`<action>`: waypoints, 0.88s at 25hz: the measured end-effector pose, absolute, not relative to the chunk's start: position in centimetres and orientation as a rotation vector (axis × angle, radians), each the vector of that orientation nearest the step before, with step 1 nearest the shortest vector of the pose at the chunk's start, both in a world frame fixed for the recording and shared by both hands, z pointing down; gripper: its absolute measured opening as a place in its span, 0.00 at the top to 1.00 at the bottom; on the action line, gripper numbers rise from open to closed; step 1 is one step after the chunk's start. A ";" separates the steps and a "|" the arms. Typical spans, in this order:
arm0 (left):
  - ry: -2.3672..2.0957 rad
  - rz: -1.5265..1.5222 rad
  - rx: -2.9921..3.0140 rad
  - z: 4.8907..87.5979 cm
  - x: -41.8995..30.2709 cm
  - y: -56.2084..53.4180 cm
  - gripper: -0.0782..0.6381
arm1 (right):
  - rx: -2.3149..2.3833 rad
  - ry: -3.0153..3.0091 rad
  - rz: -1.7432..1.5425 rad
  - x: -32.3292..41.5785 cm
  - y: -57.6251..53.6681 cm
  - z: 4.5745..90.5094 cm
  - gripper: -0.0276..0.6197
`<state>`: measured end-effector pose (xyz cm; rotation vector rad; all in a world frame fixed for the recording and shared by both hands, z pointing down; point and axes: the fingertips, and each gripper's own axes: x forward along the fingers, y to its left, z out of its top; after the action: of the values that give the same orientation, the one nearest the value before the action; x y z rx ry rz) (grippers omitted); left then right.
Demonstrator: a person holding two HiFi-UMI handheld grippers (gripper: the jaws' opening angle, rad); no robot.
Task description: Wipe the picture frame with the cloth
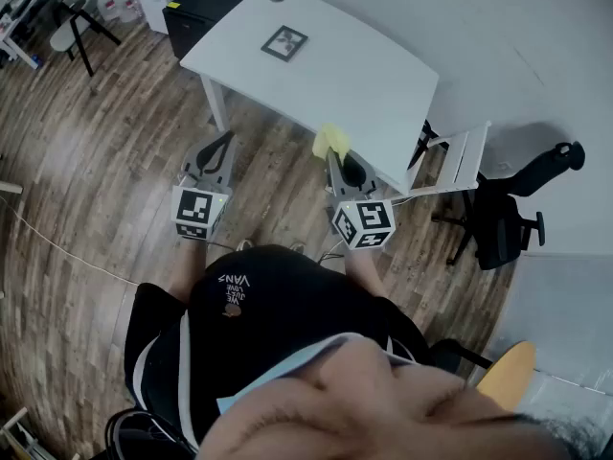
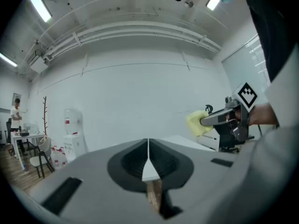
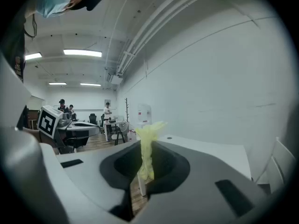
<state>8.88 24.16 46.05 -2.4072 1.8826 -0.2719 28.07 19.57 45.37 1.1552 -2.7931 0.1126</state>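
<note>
Right gripper (image 1: 336, 154) pinches the yellow cloth (image 1: 331, 142), left gripper (image 1: 226, 142) closed empty; I'd reach further and press it flat on the picture frame (image 1: 284, 43).

Noted white table (image 1: 383, 84); black cabinet (image 1: 201, 12) beside its left end, black office chair (image 1: 508, 218) near its right corner.

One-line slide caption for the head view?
Approach: right gripper shut on the yellow cloth, left gripper shut empty, both in front of the white table where the picture frame lies flat.
</note>
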 end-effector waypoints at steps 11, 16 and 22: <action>1.781 -0.271 -2.470 46.3 6.0 26.3 0.87 | 1.274 -2.778 0.172 25.6 22.0 45.9 0.90; 1.781 -0.259 -2.500 46.9 5.3 26.2 0.87 | 1.314 -2.757 0.195 25.7 21.7 46.0 0.90; 1.840 -0.251 -2.499 47.7 3.8 23.4 0.87 | 1.302 -2.755 0.204 25.2 18.5 46.4 0.90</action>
<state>3.85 23.40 47.70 -2.4987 1.8404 -0.2512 25.18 18.52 46.38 1.3018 -2.7547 0.2039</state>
